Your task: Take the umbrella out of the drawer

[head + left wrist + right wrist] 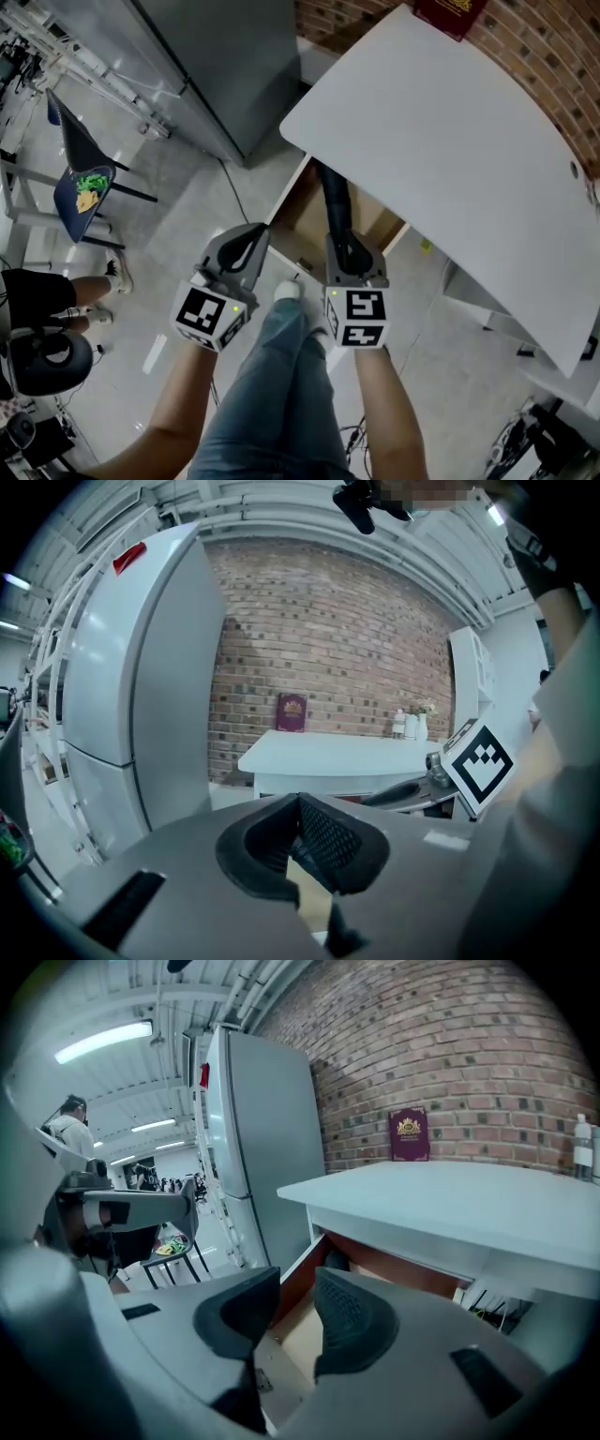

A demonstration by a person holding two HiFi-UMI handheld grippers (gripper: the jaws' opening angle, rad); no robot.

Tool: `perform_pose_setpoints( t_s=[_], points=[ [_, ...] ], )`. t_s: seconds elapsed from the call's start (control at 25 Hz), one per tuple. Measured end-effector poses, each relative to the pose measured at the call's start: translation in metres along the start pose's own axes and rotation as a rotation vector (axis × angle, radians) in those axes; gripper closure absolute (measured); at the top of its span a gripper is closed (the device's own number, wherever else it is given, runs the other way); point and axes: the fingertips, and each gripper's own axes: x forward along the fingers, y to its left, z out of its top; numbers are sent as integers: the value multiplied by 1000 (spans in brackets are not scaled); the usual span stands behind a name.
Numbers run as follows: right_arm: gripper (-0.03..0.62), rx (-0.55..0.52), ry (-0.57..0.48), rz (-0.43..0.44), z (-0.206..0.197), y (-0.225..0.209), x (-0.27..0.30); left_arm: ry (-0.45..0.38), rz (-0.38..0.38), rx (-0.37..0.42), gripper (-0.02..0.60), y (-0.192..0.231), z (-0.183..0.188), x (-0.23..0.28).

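A black folded umbrella [333,202] lies in the open wooden drawer [298,223] under the white table [441,141]. My right gripper [352,255] hovers over the drawer's near end, right at the umbrella's near tip. Its jaws stand apart with nothing between them. In the right gripper view [295,1283] the drawer [384,1267] opens ahead, with the umbrella's dark end [336,1260] just past the pads. My left gripper [255,238] is to the left, beside the drawer's front corner. Its pads meet at the tips [300,803] and hold nothing.
A grey fridge [225,66] stands left of the table. A maroon book [450,11] leans on the brick wall at the tabletop's back. A chair [84,183] and a seated person [47,300] are at the far left. My own legs [281,394] are below the grippers.
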Motion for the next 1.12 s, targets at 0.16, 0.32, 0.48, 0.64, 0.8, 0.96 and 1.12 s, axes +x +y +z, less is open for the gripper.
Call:
perform_pose_setpoints(
  t_s=[0.16,0.32,0.48,0.64,0.8,0.96,1.12],
  points=[
    [440,4,65,-9,-28,-6,32,32,3,-23,584,14,-28,16],
    [404,32,134,-33,-54,-17,60,32,19,-54,584,30,-45,28],
    [361,40,217,-68,-76,-29,83,66,29,-80,584,40,-60,33],
    [355,34,287,-122,-93,-40,107,56,28,-93,584,49,-69,40],
    [352,39,344,-165,-111,-51,130,73,28,-101,584,58,-76,43],
    [344,19,405,-207,-123,-62,151,93,35,-111,584,72,-82,48],
    [336,-44,488,-259,-137,-72,164,59,34,-107,584,83,-80,55]
  ],
)
